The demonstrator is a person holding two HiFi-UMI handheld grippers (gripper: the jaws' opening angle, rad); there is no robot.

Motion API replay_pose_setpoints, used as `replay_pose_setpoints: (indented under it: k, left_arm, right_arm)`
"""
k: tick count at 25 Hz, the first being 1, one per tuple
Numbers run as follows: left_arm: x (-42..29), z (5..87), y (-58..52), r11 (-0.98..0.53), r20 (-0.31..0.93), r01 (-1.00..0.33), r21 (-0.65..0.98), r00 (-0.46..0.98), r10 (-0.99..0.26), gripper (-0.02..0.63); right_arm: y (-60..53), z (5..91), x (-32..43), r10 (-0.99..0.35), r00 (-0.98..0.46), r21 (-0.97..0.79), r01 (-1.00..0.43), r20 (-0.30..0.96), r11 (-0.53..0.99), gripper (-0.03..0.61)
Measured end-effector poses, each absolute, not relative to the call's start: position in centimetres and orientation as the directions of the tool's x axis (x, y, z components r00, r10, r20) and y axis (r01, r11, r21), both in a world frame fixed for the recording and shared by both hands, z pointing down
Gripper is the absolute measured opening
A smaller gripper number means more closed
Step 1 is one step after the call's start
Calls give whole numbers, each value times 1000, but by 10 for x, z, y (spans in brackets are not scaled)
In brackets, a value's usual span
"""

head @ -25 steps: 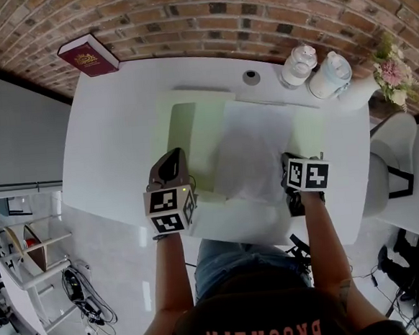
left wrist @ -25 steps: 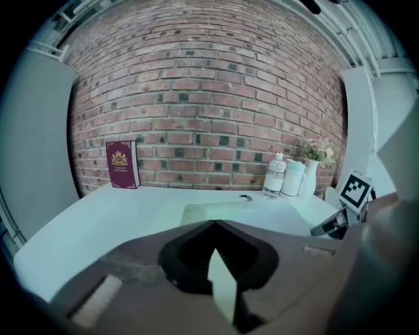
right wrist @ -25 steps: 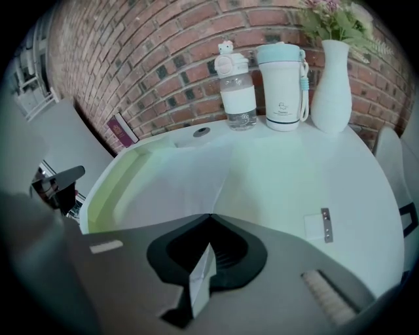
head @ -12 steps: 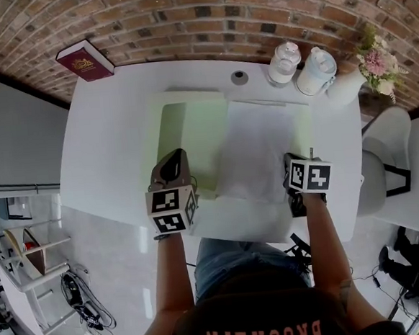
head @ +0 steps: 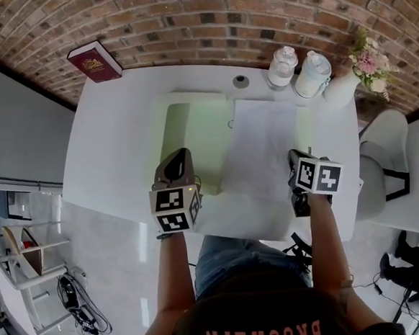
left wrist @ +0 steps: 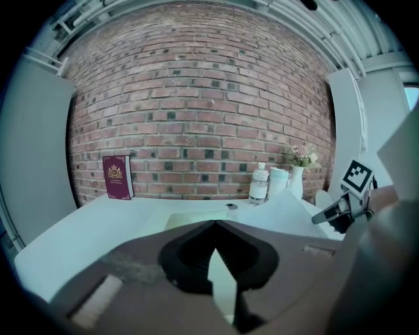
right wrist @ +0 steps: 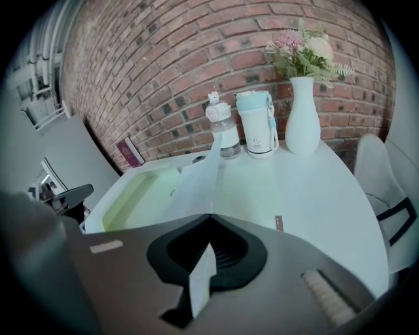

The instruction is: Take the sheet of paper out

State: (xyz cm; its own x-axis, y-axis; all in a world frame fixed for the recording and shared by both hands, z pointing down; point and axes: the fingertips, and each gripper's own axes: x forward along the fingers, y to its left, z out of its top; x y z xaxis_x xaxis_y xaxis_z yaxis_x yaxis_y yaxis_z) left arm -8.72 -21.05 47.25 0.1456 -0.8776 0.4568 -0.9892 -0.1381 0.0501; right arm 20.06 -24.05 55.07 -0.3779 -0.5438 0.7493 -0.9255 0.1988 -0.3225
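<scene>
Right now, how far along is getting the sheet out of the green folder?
Done: the left gripper grips the folder at its near edge, and the right gripper has pinched the sheet at its near corner. In hand: the sheet is raised but overlaps the folder. Left: draw it clear onto the table.

White desk against a brick wall, under even light.

From my remote seat, the red-brown brick wall (head: 205,19) with pale mortar runs across twelve o'clock, and the broad white desk (head: 114,149) butts up against it. A plain grey panel (head: 11,121) fills ten o'clock. At three o'clock a white chair (head: 376,186) stands just beside the desk's edge. The floor (head: 121,242) from six to nine o'clock is pale and glossy, throwing back soft reflections. A light open rack (head: 29,257) stands at eight o'clock, with dark cables (head: 79,303) coiled on the floor near it.
</scene>
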Motion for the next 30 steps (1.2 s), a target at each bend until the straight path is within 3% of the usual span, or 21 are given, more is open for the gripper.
replay_pose_setpoints:
  k: [30]
  left_arm:
    - [-108, 367, -217, -228, 249, -973, 18, 225, -942, 0]
  right_arm:
    - [-236, 383, 157, -782, -437, -358, -887, 444, 292, 2]
